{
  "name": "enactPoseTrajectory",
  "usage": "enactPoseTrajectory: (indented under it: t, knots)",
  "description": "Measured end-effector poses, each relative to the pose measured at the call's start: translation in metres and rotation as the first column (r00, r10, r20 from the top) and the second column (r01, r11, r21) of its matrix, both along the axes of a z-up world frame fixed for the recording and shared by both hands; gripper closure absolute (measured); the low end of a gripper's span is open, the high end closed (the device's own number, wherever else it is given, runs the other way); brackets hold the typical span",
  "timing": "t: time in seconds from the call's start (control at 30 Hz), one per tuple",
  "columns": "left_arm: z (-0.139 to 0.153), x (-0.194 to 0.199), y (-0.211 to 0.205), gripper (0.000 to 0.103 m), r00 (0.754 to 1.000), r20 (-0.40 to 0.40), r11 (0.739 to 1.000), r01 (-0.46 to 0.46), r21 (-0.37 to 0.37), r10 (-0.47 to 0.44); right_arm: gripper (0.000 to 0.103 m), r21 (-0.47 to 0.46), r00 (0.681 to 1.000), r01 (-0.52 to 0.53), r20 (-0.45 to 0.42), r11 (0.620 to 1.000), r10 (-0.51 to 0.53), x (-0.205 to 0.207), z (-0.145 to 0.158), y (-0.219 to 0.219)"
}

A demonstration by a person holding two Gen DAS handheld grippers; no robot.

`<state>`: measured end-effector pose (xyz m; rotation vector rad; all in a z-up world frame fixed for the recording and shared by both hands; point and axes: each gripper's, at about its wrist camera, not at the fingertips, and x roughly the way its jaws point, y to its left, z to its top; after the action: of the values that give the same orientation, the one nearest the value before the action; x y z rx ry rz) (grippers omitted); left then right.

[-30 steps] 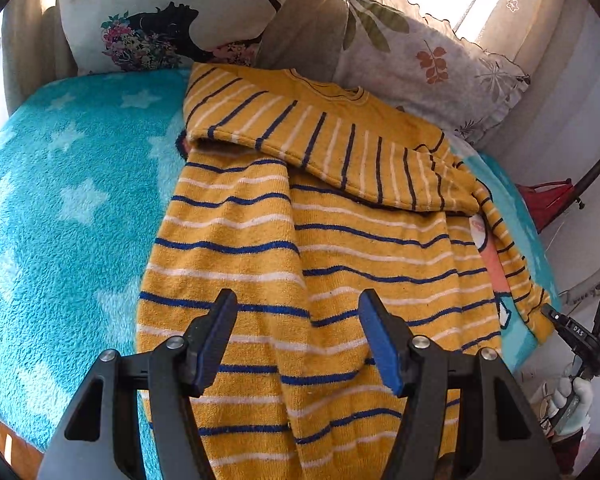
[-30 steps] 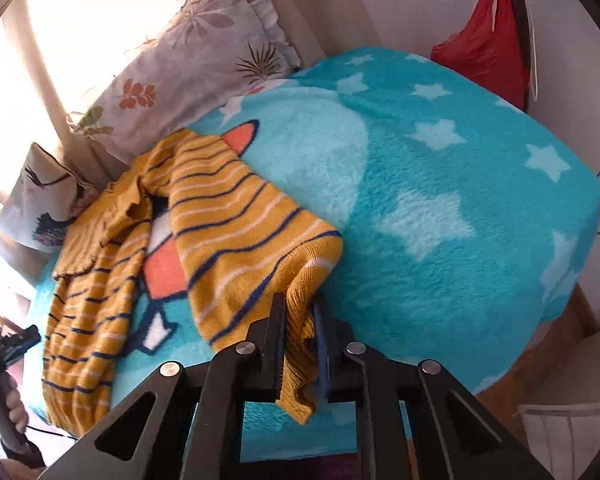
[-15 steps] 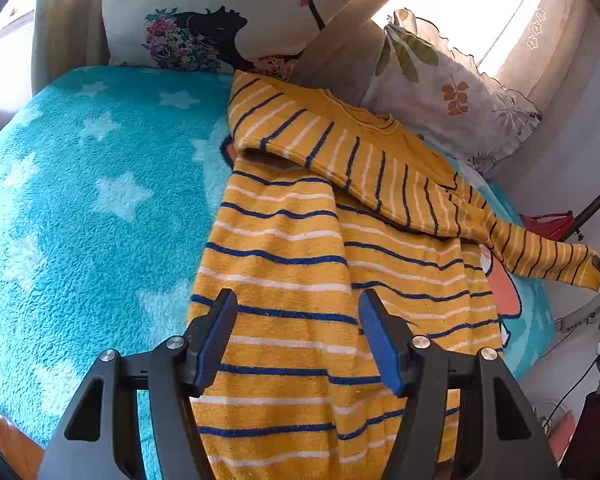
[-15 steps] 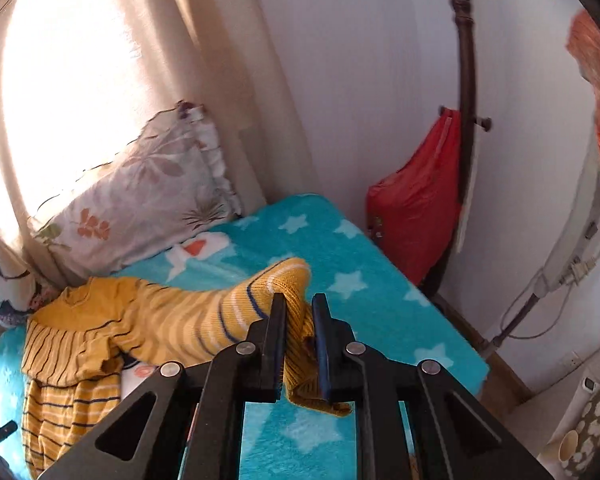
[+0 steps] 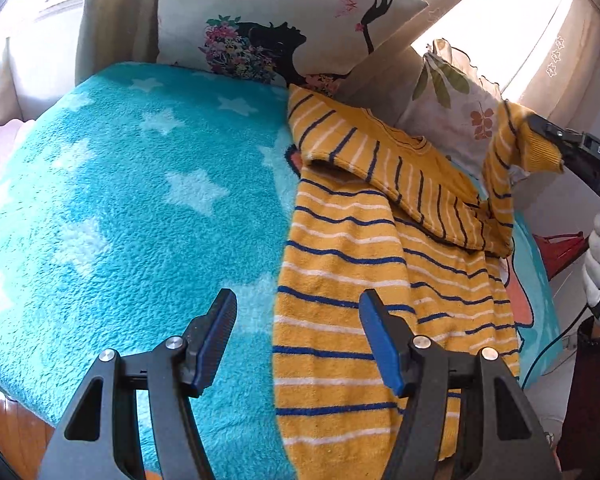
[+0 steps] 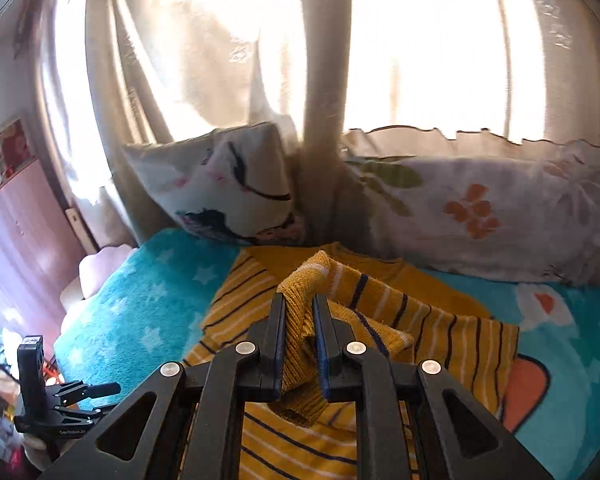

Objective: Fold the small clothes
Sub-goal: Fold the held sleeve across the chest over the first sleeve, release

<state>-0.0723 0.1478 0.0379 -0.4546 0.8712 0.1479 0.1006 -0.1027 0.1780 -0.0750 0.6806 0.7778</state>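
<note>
A small yellow sweater (image 5: pixel 364 272) with blue and white stripes lies on a turquoise star blanket (image 5: pixel 120 208); one sleeve is folded across its chest. My left gripper (image 5: pixel 296 340) is open and empty, hovering over the sweater's left hem edge. My right gripper (image 6: pixel 300 320) is shut on the cuff of the other sleeve (image 6: pixel 304 304) and holds it up above the sweater's body (image 6: pixel 440 332). In the left wrist view that raised sleeve (image 5: pixel 516 148) hangs from the right gripper (image 5: pixel 540 132) at the upper right.
Two pillows (image 5: pixel 284 32) (image 6: pixel 480 216) lean against the curtains (image 6: pixel 228 60) at the back. A red bag (image 5: pixel 560 244) is at the bed's right side. A pink cabinet (image 6: pixel 16 240) stands at the left. Wooden floor (image 5: pixel 4 412) shows below the blanket edge.
My right gripper has lifted the sleeve cuff off the blanket and swung it back over the sweater toward the pillows. My left gripper has shifted left, staying open.
</note>
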Motion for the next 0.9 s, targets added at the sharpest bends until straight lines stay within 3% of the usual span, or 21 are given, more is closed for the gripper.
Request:
enactPoseTrajectory:
  t: [0.2,0.37,0.53,0.63,0.7,0.8,0.9]
  knots:
    - [0.001,-0.017,0.027,0.040,0.998,0.018,0.998,-0.066,0.010,0.065,0.089,-0.121,0.961,-0.276,-0.070,0.954,0.269,-0.038,-0.072,0.112]
    - [-0.003,-0.024,0.042,0.040,0.995,0.016,0.995,-0.102,0.000,0.102,0.087,-0.186,0.927,-0.365,-0.161,0.912,0.338,-0.043,-0.133,0.151]
    - [-0.005,-0.022,0.046,0.040,0.994,0.011,0.994,-0.107,-0.015,0.107,0.069,-0.192,0.899,-0.417,-0.230,0.888,0.373,-0.042,-0.159,0.161]
    - [-0.003,-0.016,0.041,0.040,0.996,0.016,0.996,-0.090,-0.025,0.091,0.066,-0.169,0.892,-0.430,-0.228,0.887,0.390,-0.048,-0.152,0.155]
    - [-0.002,-0.010,0.033,0.039,0.998,0.016,0.998,-0.062,-0.018,0.063,0.064,-0.108,0.896,-0.411,-0.230,0.905,0.380,-0.046,-0.139,0.134]
    - [-0.007,0.001,0.018,0.039,1.000,-0.001,1.000,-0.013,-0.015,0.013,0.054,-0.023,0.933,-0.307,-0.203,0.951,0.296,-0.040,-0.113,0.083]
    - [-0.018,0.011,0.006,0.039,0.999,-0.029,0.999,0.028,-0.027,-0.028,0.046,0.003,0.981,-0.120,-0.152,0.993,0.119,-0.031,-0.098,0.011]
